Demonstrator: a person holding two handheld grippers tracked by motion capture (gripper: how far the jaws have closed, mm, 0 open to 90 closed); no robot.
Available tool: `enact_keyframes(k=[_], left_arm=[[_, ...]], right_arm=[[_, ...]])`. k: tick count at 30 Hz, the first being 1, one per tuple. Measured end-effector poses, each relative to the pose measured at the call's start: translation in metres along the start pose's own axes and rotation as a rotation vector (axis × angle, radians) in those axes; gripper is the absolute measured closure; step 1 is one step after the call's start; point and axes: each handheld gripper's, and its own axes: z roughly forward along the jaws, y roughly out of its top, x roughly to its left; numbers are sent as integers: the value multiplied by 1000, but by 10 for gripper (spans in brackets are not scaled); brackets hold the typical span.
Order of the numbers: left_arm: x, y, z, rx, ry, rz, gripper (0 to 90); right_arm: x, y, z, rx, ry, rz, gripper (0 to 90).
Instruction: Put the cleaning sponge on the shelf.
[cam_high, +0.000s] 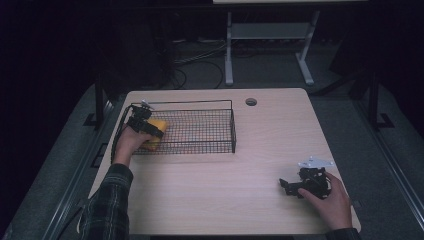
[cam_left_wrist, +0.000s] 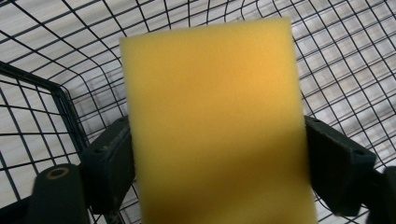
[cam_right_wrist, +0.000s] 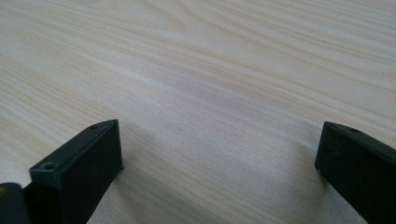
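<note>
**Sponge held at the basket's left end**

The left gripper has its jaws pressed against both sides of a yellow sponge, holding it inside the left end of the black wire basket on the wooden table. Over at the near right corner, the right gripper rests low on the tabletop in the person's hand, jaws spread wide with bare wood between them

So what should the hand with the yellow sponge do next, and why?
Probably lower a little and open. The left gripper holds the yellow sponge between its jaws, at the left end of the wire basket, with mesh behind it. The right gripper rests open on the table, holding nothing.
</note>
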Motion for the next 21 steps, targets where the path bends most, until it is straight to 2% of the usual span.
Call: enact_keyframes(k=[3,9,21], left_arm=[[0,0,-1,-7,8,-4,136],[-1,1,-9,-20,10,-2,137],[-7,-4,-42,-84,0,12,143]], right_arm=[[0,0,0,0,0,0,0],[0,0,0,0,0,0,0],[0,0,0,0,0,-1,0]])
